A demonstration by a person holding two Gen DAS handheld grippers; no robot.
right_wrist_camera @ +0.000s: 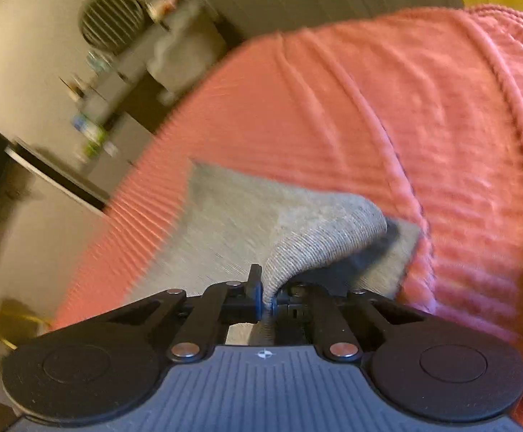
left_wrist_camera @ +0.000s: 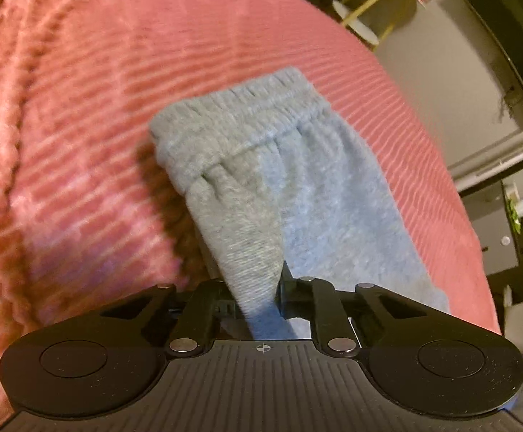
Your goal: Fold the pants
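Left gripper (left_wrist_camera: 258, 295): clamped on a bunched fold of the grey pants (left_wrist_camera: 297, 187).
Pants, left wrist view: elastic waistband (left_wrist_camera: 240, 122) farthest from the camera, cloth lying on the pink ribbed blanket (left_wrist_camera: 81, 108).
Right gripper (right_wrist_camera: 270, 300): pinched tight on a lifted grey pants (right_wrist_camera: 232, 216) fold.
Pants, right wrist view: spread on the blanket (right_wrist_camera: 369, 108) near its edge.
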